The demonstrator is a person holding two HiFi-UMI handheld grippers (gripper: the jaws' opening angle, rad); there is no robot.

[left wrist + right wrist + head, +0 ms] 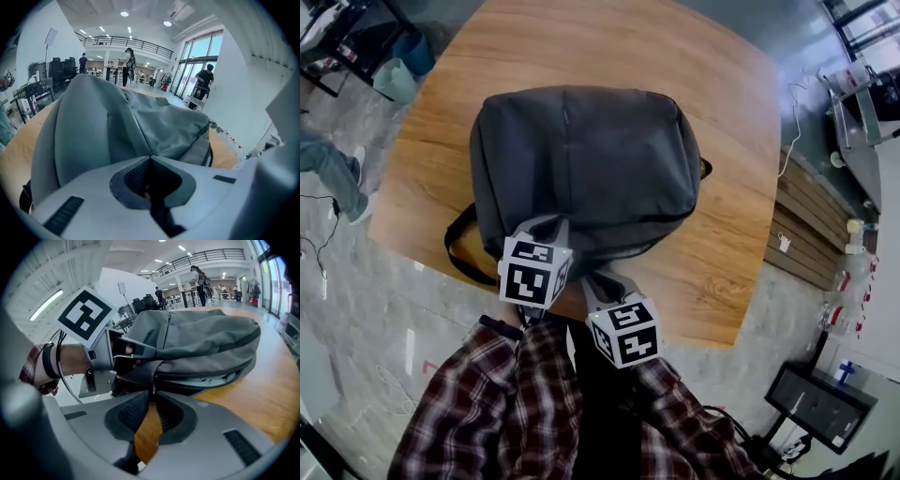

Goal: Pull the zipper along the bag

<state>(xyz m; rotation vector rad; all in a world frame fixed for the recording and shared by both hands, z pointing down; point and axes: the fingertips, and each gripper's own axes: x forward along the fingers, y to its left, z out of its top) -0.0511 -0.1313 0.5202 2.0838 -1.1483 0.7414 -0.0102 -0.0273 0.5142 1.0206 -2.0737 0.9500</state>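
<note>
Grey fabric backpack (581,159) lies on round wooden desk (581,47), near your edge. Your left claw (151,158) pinches backpack cloth tight. Your right claw (153,391) looks closed on small zipper tab (153,379). Pull too fast: tab may slip out. Left claw lets go: backpack may slide, zipper may jam.

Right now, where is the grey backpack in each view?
Head view: backpack centre, on the wooden table.
Left gripper view: backpack fills left and centre.
Right gripper view: backpack upper centre-right, zipper pull at the jaws.
Shared landmark: the wooden table.
</note>
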